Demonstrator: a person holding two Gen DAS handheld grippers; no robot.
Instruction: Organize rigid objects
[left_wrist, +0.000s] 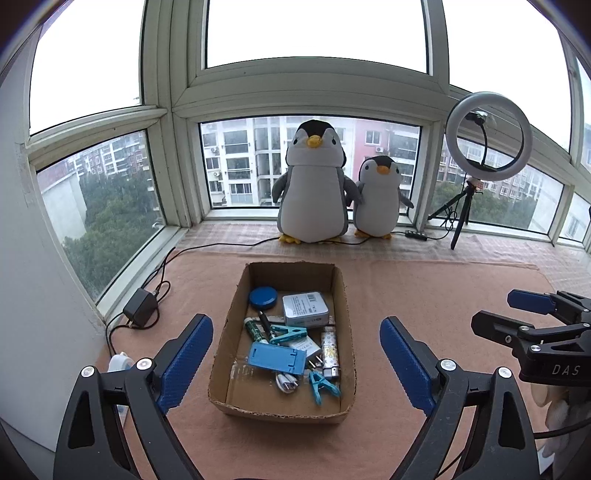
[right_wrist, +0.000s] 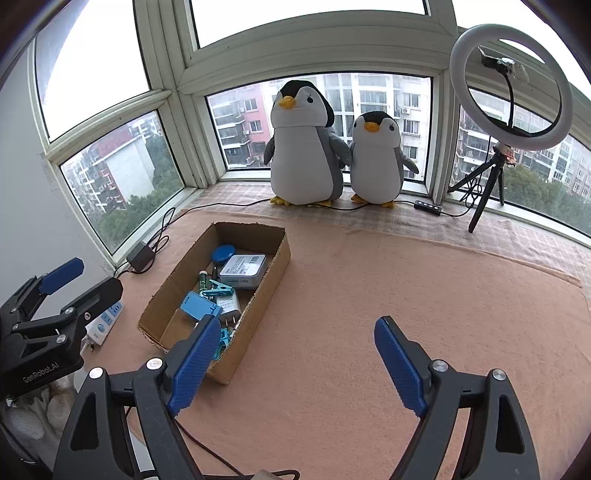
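Peach cloth (left_wrist: 424, 295) covers the bay-window platform. On it the long corrugated cardboard box (left_wrist: 236, 325), its long axis running away from the fingers, lies directly ahead of the left gripper (left_wrist: 295, 363), the nearer one. Inside are a metal tin (left_wrist: 306, 309), plastic clips and probably chargers. The right gripper (right_wrist: 297, 365) hangs beside the box; both are released and empty.

In front of me a bay window (left_wrist: 314, 166) with white frames shows grey daylight and apartment blocks. Two plush penguins (left_wrist: 314, 184) and a ring light (left_wrist: 489, 136) stand on the sill, behind a pink cloth (right_wrist: 369, 295).
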